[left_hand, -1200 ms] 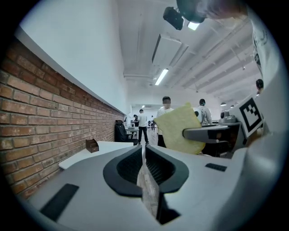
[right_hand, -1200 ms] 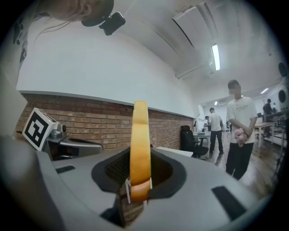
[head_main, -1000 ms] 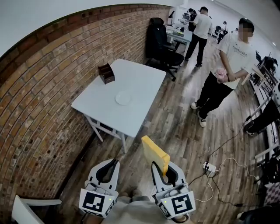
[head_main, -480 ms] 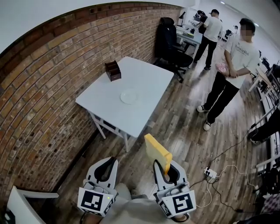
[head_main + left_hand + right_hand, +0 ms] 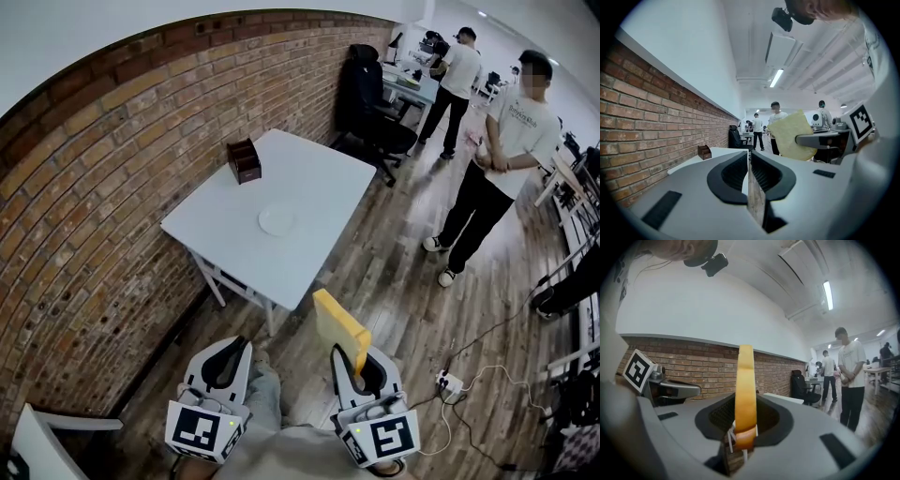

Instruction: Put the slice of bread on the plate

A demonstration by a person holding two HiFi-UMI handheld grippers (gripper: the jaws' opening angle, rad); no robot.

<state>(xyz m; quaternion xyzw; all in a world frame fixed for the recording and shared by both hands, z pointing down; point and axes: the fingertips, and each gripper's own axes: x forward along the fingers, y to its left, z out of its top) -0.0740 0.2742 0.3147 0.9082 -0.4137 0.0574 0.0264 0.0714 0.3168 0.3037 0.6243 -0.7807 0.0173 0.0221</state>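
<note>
**Fig. – Carry phase: bread en route to the worktop**

R tongs (image 5: 354, 362) are clenched on the slice of bread (image 5: 336, 328), gripping its lower end. The slice stands upright on edge over the floor (image 5: 403, 272), well apart from the plate (image 5: 277, 221). The plate lies bare near the middle of the white worktop (image 5: 319, 183), w/ a brown box (image 5: 244, 160) at the far side by the brick wall (image 5: 94, 187). L tongs (image 5: 246, 345) are pressed together w/ nothing between them, held just beside the R pair. A person (image 5: 502, 141) stands right of the worktop.

Step in hand, as judged: transport; placing not yet begun. Next move calls for reaching the worktop, bringing the slice over the plate, tipping it from upright to flat, lowering it, then letting go.
</note>
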